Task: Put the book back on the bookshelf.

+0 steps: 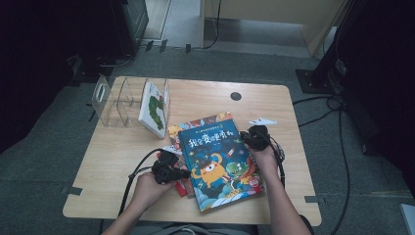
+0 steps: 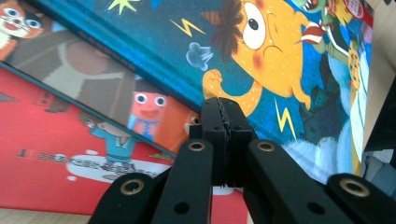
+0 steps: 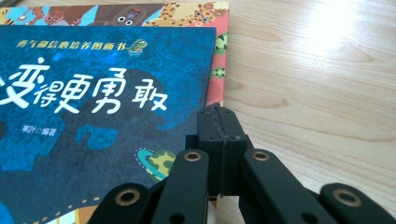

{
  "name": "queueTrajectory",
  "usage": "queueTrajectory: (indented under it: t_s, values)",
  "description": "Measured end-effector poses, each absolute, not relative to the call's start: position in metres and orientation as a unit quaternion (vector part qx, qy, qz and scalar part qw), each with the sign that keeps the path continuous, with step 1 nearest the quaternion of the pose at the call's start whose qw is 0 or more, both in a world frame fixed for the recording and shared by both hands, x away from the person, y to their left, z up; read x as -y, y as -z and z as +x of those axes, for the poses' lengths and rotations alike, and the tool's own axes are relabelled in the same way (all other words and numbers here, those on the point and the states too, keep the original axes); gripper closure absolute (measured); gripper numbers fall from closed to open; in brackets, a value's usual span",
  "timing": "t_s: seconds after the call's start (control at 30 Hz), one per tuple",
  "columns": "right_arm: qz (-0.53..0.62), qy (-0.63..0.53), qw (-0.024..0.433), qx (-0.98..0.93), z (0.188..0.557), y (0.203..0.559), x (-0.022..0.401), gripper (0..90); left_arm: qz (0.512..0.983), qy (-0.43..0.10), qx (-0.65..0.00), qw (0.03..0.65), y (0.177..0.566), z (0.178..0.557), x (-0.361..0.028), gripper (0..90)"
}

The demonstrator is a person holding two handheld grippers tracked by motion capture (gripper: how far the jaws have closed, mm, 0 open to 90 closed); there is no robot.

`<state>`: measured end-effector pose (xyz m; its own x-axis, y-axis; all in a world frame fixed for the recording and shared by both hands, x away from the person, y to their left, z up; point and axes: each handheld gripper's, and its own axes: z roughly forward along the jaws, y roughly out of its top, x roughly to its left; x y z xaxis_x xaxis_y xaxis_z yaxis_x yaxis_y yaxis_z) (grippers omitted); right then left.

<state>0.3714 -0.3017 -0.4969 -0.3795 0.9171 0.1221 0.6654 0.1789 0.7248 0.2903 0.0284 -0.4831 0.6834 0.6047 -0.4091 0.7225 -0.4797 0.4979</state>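
The blue book (image 3: 93, 121) at the frame's left bears the white title "变得更勇敢", a small yellow line "勇气和信心培养图画书" above it, and tiny, blurred author print below.

Blue picture book (image 1: 220, 161), flat atop book stack (image 1: 179, 133)

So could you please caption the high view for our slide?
Two hand-held grippers flank a blue picture book stacked on a wooden table.

lower books (image 1: 182, 187) mostly hidden under blue book (image 1: 220, 161)
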Motion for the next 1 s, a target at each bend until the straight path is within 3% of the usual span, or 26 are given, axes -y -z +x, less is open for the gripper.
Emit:
queueTrajectory:
  t_s: [0.63,1.0]
  values:
    - [0.52,-0.365,0.176,-0.752,0.379,0.497,0.294,89.9,0.857,0.092,-0.378,0.338,0.484,0.278,-0.017,90.0]
    - [0.513,-0.384,0.156,-0.751,0.367,0.493,0.317,88.7,0.841,0.072,-0.406,0.35,0.47,0.306,-0.044,90.0]
